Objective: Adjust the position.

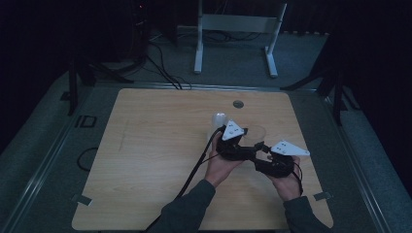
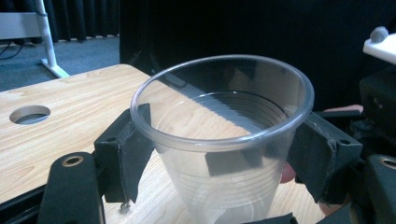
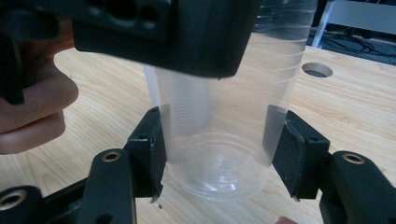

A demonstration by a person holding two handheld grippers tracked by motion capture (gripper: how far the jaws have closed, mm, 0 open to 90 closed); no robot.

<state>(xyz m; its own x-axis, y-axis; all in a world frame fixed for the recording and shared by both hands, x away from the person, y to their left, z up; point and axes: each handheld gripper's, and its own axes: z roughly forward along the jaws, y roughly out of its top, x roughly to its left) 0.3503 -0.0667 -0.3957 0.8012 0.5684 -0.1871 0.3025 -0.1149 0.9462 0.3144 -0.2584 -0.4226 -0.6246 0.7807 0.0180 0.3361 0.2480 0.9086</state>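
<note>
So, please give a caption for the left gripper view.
Clear cup between the left gripper pads, on a wooden table.

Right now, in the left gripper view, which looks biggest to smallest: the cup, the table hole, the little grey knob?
1. clear cup, though it sits nearest the camera
2. table hole
3. grey knob

Plastic cup (image 1: 259, 132) sits right of table centre, cable hole (image 1: 238, 104) at its 11 o'clock (another cup (image 1: 219, 119) at 9).
</note>
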